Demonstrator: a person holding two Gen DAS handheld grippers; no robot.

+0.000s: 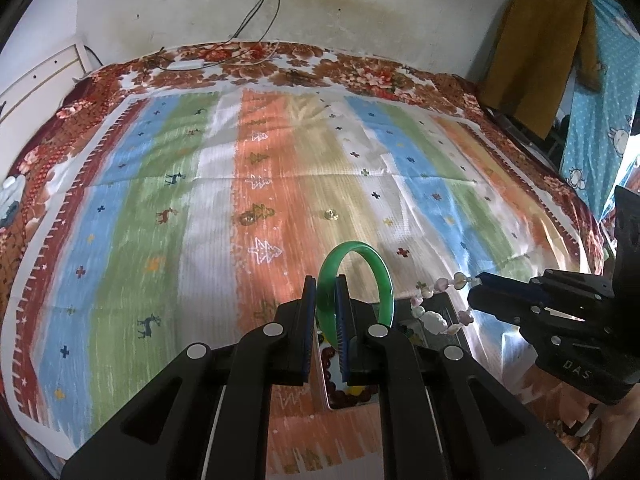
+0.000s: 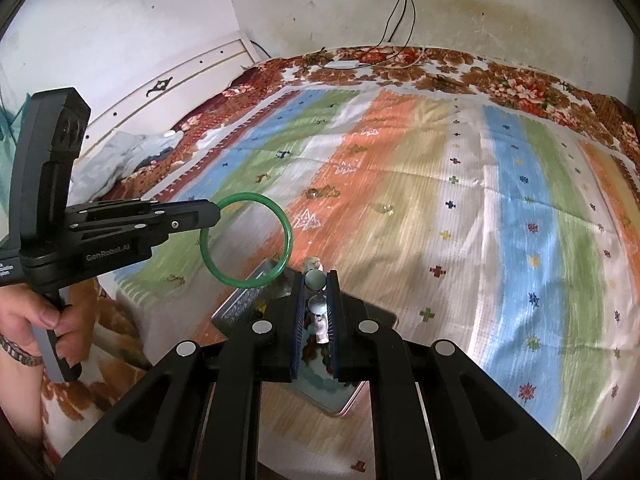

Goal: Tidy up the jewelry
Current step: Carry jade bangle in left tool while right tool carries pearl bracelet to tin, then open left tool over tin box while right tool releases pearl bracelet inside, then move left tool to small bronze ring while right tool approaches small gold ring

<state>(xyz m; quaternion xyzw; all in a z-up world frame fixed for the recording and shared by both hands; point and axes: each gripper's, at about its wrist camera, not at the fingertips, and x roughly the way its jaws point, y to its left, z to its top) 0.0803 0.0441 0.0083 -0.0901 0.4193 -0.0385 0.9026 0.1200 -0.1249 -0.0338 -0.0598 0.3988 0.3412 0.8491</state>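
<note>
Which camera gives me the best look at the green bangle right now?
The right wrist view: the green bangle shows there almost face-on as a full ring, pinched at its upper left by the left gripper. In the left wrist view the bangle stands edge-on, and the gripper's own fingers hide its lower part.

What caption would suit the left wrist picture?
Left claw grips a green bangle above a tray; right claw holds a beaded bracelet.

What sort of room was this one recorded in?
Most likely a bedroom at home. The work surface is a bed under a striped sheet over a floral blanket, with a white headboard at one side and clothes hanging by the stained wall.
</note>
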